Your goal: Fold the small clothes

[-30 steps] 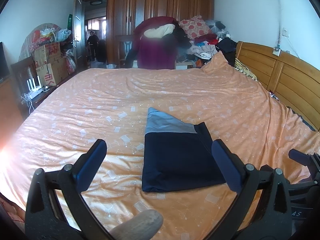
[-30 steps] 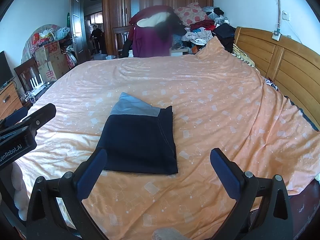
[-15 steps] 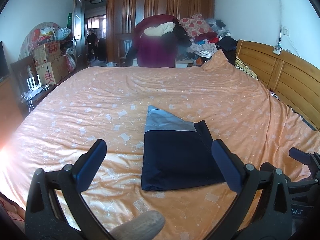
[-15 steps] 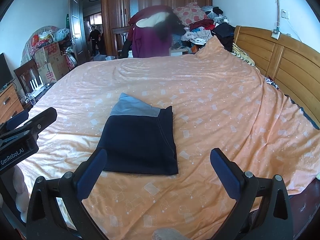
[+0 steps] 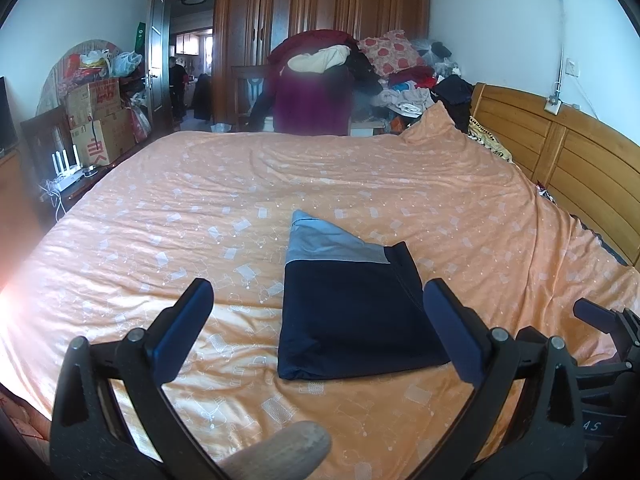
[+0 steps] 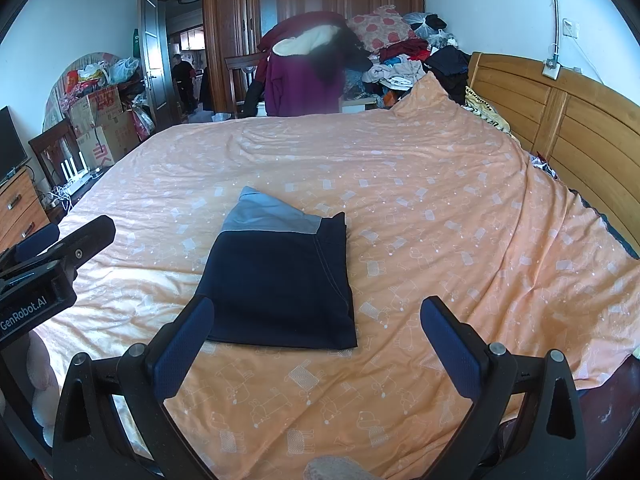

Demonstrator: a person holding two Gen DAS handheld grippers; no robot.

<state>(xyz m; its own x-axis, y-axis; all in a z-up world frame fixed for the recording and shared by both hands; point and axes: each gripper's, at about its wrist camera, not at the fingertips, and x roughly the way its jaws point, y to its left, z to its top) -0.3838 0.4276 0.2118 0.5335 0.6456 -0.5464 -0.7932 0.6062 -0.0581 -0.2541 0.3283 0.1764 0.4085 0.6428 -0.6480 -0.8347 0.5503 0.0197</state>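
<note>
Left claw [image 5: 318,330] spread wide, empty, above the bed's near edge. Right claw [image 6: 316,344] also wide apart, holding nothing. Folded garment [image 6: 280,280] lies flat on orange bedspread [image 6: 440,220] just beyond both claws, near the middle. Bare bedspread all around it. Garment: dark navy, grey-blue band at far end, neat edges. Wooden headboard [image 6: 560,120] at right; clothes pile [image 6: 400,52] beyond the bed.

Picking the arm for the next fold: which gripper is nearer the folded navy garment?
Roughly even, maybe the left. Left gripper straddles the folded navy garment's near edge, slightly left of centre. Right gripper sits at its near right corner. Both open, neither touching.
</note>
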